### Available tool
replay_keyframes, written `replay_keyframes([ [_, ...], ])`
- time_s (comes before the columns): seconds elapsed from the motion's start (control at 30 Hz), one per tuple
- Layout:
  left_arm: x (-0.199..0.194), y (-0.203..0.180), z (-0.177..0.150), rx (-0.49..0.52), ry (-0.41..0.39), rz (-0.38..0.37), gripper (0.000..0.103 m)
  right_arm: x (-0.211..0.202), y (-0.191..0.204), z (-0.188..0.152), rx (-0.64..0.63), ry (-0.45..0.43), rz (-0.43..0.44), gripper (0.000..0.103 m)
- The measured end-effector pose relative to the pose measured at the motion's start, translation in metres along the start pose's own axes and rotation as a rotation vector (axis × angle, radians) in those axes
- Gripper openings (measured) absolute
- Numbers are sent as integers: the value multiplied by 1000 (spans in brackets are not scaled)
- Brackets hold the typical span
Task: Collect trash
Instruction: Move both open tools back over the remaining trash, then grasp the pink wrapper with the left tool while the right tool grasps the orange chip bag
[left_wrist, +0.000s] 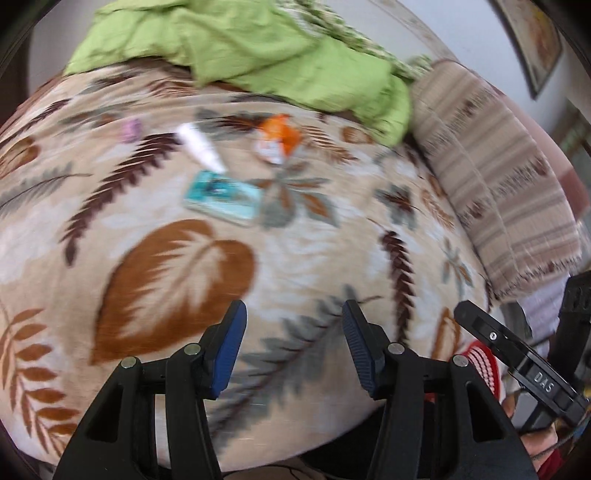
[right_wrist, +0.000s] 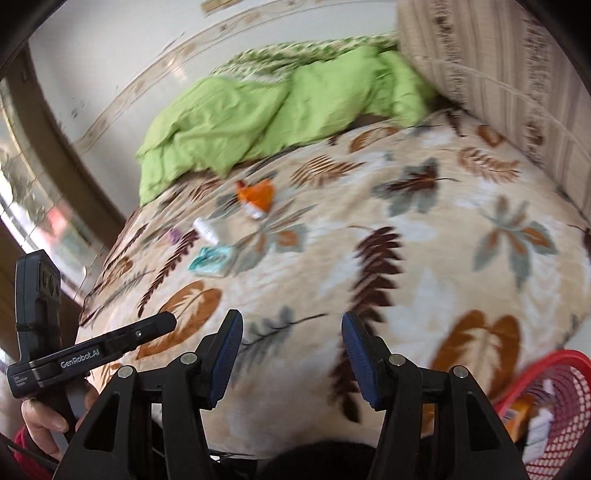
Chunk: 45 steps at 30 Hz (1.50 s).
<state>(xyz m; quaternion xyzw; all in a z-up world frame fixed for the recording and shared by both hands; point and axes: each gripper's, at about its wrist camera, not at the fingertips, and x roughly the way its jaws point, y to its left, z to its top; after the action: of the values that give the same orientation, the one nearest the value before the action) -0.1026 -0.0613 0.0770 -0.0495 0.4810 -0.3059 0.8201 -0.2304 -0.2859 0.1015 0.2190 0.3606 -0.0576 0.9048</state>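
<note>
Trash lies on a leaf-patterned blanket (left_wrist: 314, 258): a teal wrapper (left_wrist: 221, 197), a white tube-like piece (left_wrist: 201, 147), an orange wrapper (left_wrist: 279, 136) and a small purple scrap (left_wrist: 131, 129). In the right wrist view the same teal wrapper (right_wrist: 212, 260), white piece (right_wrist: 207, 229), orange wrapper (right_wrist: 256, 195) and purple scrap (right_wrist: 173, 234) lie further off. My left gripper (left_wrist: 294, 347) is open and empty, well short of the trash. My right gripper (right_wrist: 291, 354) is open and empty over the blanket's near edge. A red mesh basket (right_wrist: 554, 402) holding some trash stands at the lower right.
A crumpled green quilt (left_wrist: 258, 48) lies behind the trash. A striped pillow (left_wrist: 498, 177) lies at the right. The basket's rim (left_wrist: 484, 363) shows in the left wrist view beside the other gripper's body. A window is at the left of the right wrist view.
</note>
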Motion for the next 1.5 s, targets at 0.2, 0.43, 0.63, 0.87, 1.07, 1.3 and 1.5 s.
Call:
replay_keyframes([
  [0.2, -2, 34, 8, -55, -27, 46, 52, 25, 24, 2, -47, 37, 18, 59],
  [0.43, -11, 68, 29, -123, -84, 80, 52, 49, 35, 35, -68, 28, 2, 70],
  [0.63, -15, 98, 46, -170, -113, 110, 52, 91, 49, 81, -96, 10, 9, 76],
  [0.87, -15, 128, 66, -206, -135, 141, 53, 173, 65, 128, -100, 33, 7, 77],
  [1.07, -4, 148, 93, -212, -149, 183, 54, 239, 73, 153, -120, 44, -57, 77],
  [1.3, 33, 164, 139, -205, -139, 217, 54, 271, 64, 165, -94, 61, -61, 47],
  [1.5, 82, 176, 175, -199, -102, 275, 54, 257, 61, 154, -125, 46, -50, 41],
])
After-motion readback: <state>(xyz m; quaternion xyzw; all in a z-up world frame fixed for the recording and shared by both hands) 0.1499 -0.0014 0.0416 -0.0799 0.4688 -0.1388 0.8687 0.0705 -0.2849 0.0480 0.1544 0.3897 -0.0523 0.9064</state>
